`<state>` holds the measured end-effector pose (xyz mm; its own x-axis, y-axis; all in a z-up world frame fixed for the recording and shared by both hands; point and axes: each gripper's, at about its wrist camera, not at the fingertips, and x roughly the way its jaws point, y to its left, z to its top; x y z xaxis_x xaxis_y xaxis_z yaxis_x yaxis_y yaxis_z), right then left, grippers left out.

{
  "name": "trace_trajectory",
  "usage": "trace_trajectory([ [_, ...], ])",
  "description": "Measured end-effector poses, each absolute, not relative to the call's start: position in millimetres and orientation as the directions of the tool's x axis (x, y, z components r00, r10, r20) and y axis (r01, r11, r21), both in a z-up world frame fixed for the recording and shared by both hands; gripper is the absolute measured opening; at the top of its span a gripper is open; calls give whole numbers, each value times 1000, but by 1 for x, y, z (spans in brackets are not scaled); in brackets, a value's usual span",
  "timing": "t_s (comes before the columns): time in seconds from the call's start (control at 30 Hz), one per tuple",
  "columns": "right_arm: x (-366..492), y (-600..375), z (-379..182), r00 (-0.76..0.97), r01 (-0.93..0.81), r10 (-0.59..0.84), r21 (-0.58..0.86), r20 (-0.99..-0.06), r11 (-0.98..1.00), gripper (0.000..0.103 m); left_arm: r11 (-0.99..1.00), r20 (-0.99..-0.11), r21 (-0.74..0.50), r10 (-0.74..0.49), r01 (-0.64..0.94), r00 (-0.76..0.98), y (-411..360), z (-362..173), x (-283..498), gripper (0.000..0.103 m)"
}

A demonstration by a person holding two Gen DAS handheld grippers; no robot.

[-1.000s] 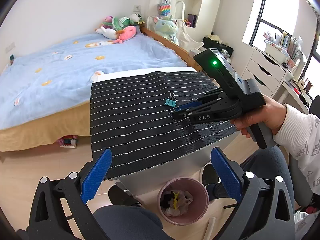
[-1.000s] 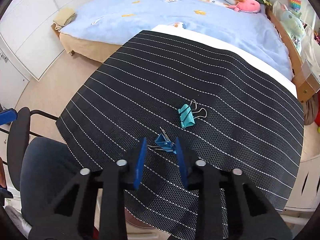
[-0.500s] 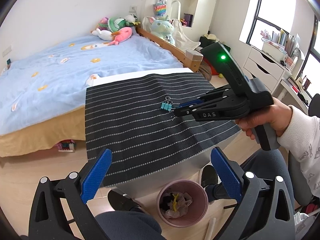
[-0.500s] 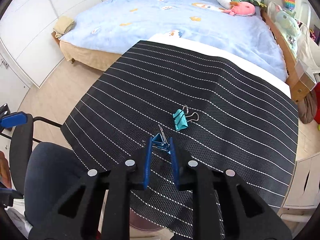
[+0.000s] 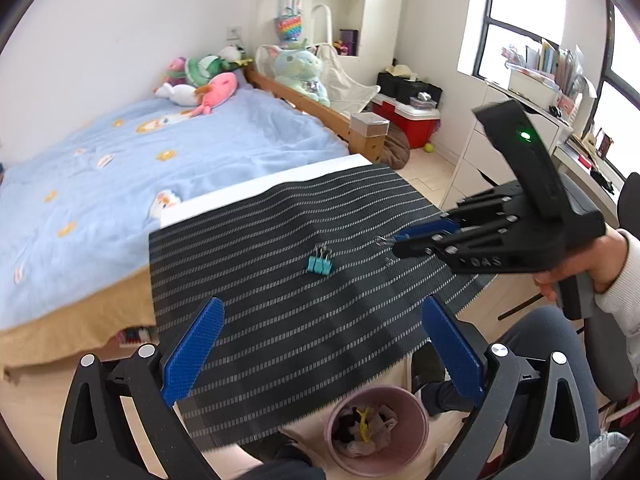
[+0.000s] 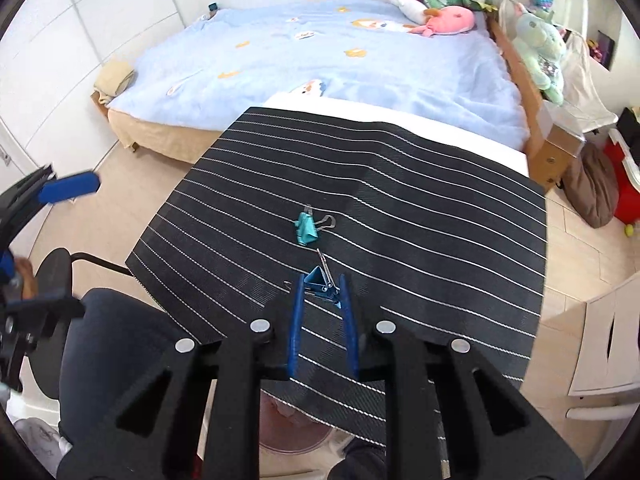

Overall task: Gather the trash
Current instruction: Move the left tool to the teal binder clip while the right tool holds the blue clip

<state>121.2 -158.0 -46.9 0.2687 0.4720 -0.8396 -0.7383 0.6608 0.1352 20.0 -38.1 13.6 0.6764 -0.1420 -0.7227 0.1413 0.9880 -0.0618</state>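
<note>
My right gripper [image 6: 321,286] is shut on a blue binder clip [image 6: 320,282] and holds it just above the black striped mat [image 6: 420,200]. It also shows in the left wrist view [image 5: 400,240], above the mat's right side. A teal binder clip [image 6: 306,229] lies on the mat just beyond it, and shows in the left wrist view [image 5: 320,265] too. My left gripper [image 5: 320,344] is open and empty over the mat's near edge. A pink trash bin [image 5: 376,428] with rubbish inside stands on the floor below that edge.
A bed with a blue cover [image 5: 140,168] lies beyond the table, with plush toys [image 5: 200,80] at its head. White drawers and a desk [image 5: 520,136] stand at the right. A person's legs and a chair [image 6: 60,280] sit at the table's near side.
My right gripper closed on the blue clip and lifted it back off the mat. The left gripper moved up and forward over the mat's near edge.
</note>
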Motion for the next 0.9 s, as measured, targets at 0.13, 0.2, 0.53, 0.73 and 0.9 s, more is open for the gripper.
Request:
trace_trajectory([
  [0.13, 123, -171, -47, 277, -719, 470, 144, -838, 680, 18, 984, -729, -59, -159, 170, 666, -40, 13, 41, 95],
  [0.2, 124, -176, -46, 280, -714, 469, 145, -838, 685, 18, 980, -738, -52, -167, 192, 653, -42, 10, 53, 95],
  [0.53, 128, -193, -44, 290, -692, 473, 160, -832, 704, 18, 958, -821, -58, -205, 279, 533, -45, -21, 109, 95],
  [0.73, 128, -198, -48, 284, -683, 472, 169, -835, 710, 18, 954, -853, -51, -196, 296, 484, -46, -47, 134, 95],
  [0.9, 132, -204, -50, 285, -674, 471, 175, -835, 718, 18, 951, -868, -44, -189, 307, 459, -49, -66, 145, 95],
])
